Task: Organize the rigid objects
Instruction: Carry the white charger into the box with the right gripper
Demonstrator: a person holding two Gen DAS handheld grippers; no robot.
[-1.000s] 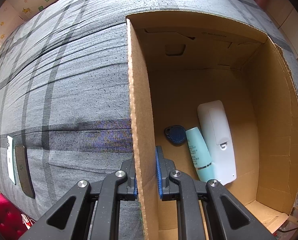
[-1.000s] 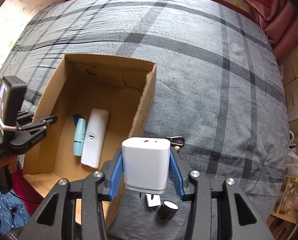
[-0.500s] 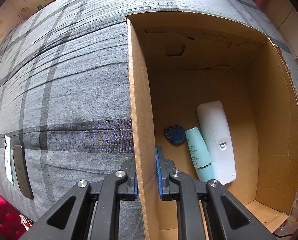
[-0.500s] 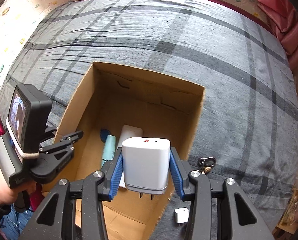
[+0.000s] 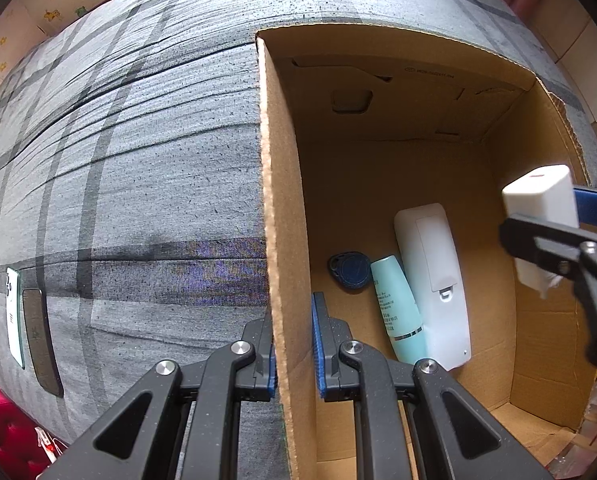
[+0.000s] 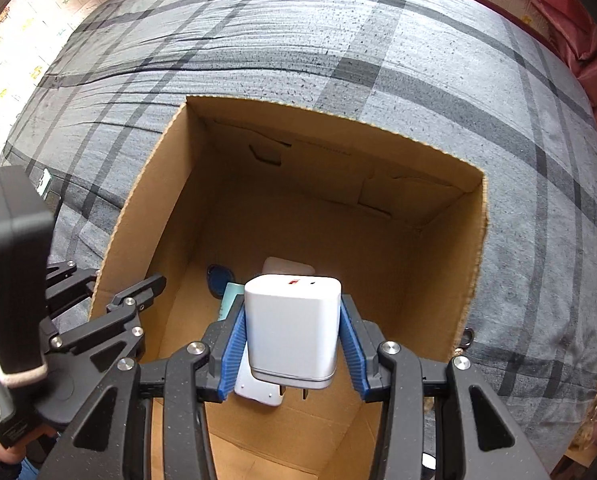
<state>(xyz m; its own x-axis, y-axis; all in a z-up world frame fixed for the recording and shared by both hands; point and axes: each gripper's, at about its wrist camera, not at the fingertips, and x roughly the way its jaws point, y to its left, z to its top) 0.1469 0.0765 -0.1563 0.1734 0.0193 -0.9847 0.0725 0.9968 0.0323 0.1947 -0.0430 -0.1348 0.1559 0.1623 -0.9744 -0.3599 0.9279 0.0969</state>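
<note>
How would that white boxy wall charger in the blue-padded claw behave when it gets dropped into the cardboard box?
The white boxy wall charger looks like stiff, smooth plastic, so the right gripper's ribbed blue pads probably help against slipping. Its flat faces suggest it would land and stay rather than roll. Metal prongs poke out underneath, so it may tip onto a side in the cardboard box.

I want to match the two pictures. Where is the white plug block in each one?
Left wrist view: the white charger is at the right edge, held in the right gripper above the open box.
Right wrist view: the white charger sits low in the middle, between the right gripper's blue pads.
Shared landmark: the cardboard box, with the teal tube lying inside.
</note>
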